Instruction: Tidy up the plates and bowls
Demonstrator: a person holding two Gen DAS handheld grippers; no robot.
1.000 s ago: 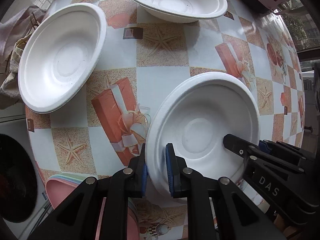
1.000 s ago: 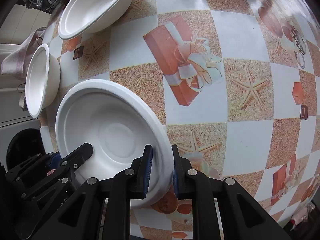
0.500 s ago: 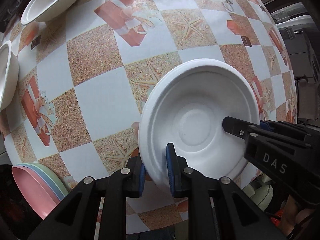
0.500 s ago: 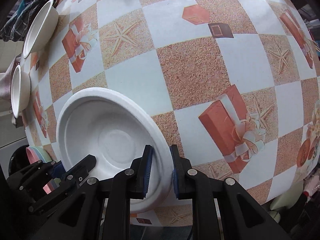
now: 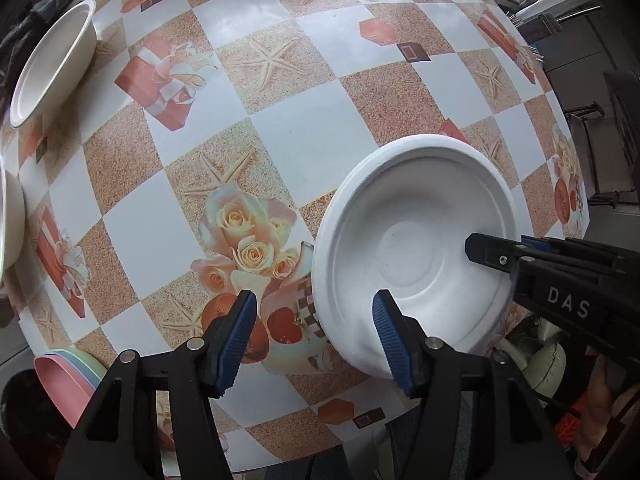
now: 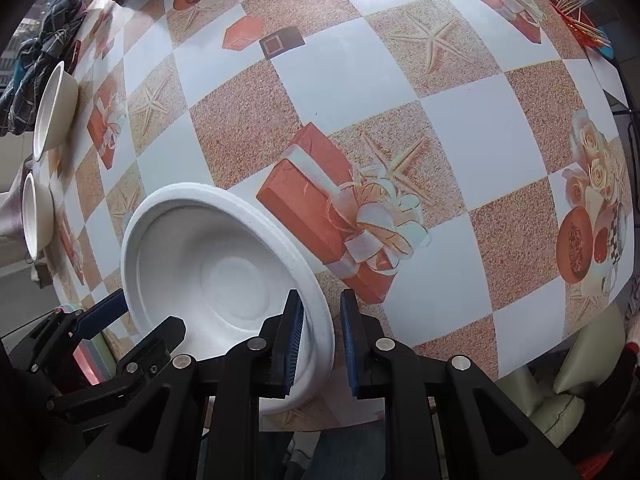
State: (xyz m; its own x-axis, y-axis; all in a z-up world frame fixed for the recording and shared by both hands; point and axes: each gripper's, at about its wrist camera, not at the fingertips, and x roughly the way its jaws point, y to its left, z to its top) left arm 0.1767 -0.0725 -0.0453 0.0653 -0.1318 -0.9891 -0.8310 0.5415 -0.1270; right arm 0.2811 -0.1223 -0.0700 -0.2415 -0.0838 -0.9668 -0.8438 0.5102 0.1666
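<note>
A white bowl (image 5: 416, 236) sits near the table's front edge; it also shows in the right wrist view (image 6: 224, 276). My left gripper (image 5: 314, 336) is open, its jaws wide apart on either side of the bowl's left rim without gripping it. My right gripper (image 6: 320, 332) has its jaws on either side of the bowl's right rim with a small gap on the outer side, so it is open. Two more white bowls (image 5: 52, 64) (image 6: 54, 108) stand at the far left of the table.
The table carries a checked oilcloth (image 5: 304, 128) with starfish and gift prints. A stack of pastel plates (image 5: 66, 376) lies at the front left edge. Dark clothing (image 6: 44, 52) lies at the far left. A red holder of sticks (image 6: 576, 12) stands far right.
The bowl has been carried right, away from the other bowls, to the table's front edge. My left gripper has let go of its rim and opened wide. My right gripper has loosened slightly.
</note>
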